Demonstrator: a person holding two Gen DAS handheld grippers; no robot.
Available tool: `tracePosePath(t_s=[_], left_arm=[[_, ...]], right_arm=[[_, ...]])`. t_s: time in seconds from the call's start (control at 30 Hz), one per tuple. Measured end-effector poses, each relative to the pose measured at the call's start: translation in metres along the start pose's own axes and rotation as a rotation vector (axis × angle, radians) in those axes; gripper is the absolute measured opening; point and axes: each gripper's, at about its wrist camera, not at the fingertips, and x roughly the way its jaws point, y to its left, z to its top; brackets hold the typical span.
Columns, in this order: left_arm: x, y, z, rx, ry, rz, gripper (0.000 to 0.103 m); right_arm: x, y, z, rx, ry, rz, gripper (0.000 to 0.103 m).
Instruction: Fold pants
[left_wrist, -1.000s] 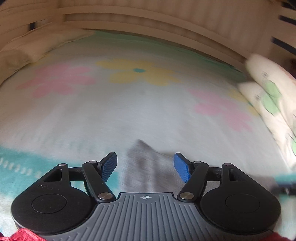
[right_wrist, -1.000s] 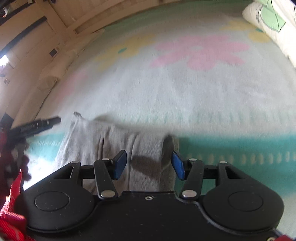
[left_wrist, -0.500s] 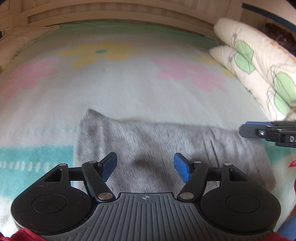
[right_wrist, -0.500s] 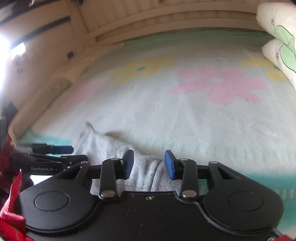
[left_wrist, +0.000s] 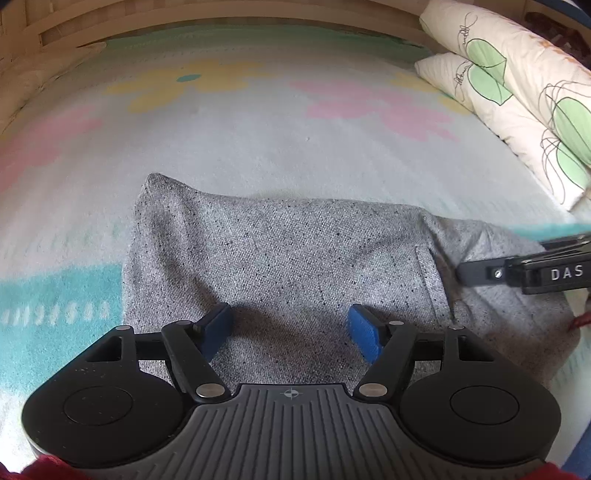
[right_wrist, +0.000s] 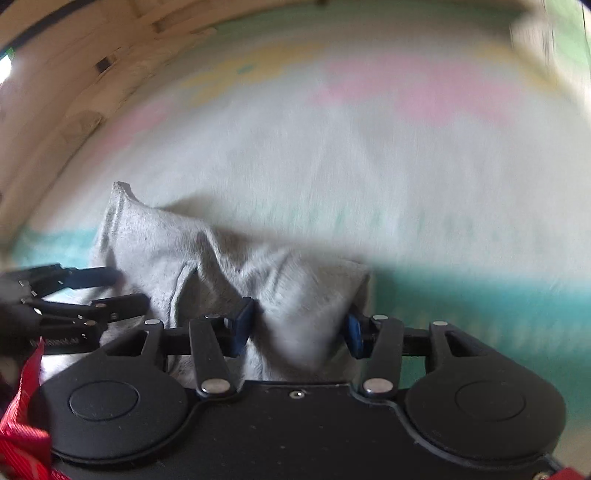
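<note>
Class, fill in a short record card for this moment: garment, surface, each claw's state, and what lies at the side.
garment: grey pants, folded into a compact block
surface: flower-patterned blanket
left claw: open, over the pants, gripping nothing
right claw: open, a fold of cloth bulging between its fingers
at the side: leaf-print pillows

L tongs (left_wrist: 291, 332) spread wide; R tongs (right_wrist: 301, 330) spread too.

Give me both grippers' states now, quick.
Left gripper: open, above the gray pants, holding nothing.
Right gripper: open, a bunched fold of pants between its fingers, not clamped.
</note>
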Motion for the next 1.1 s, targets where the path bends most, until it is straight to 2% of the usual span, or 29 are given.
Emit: tracePosePath(t_s=[0.1,0.47,0.6,0.63,0.73,0.8,1.0,1.1], left_arm=[[0.001,-0.002,-0.002,0.006,-0.006,0.008,0.068],[0.001,-0.019,-0.012,0.014,-0.048,0.07,0.069],[-0.006,-0.018,-0.005,0.064,0.0,0.045,0.064],[-0.011,-0.013,-0.003,0.047,-0.013,0.035,0.058],[-0.033,0.007,0.001,-0.022,-0.088,0.071,0.057],[-0.044,0.025,0.003,-0.057,-0.105,0.106,0.057],[-0.044,0.083,-0.01,-0.284,-0.014,0.074,0.057],[-0.034,0.09,-0.021,-0.321,0.045,0.036,0.057]], right_arm=[[0.0,0.005,-0.002,-0.049,-0.008,-0.015,0.057],[0.003,0.007,-0.002,-0.056,-0.007,-0.014,0.059],[0.002,0.007,-0.002,-0.052,-0.004,-0.008,0.061],[0.001,0.007,-0.002,-0.049,-0.004,-0.006,0.061],[-0.001,0.004,-0.003,-0.037,0.003,0.008,0.061],[-0.003,0.001,-0.004,-0.021,0.011,0.023,0.061],[-0.01,-0.01,-0.013,0.022,0.057,0.075,0.064],[-0.013,-0.016,-0.019,0.056,0.084,0.095,0.066]])
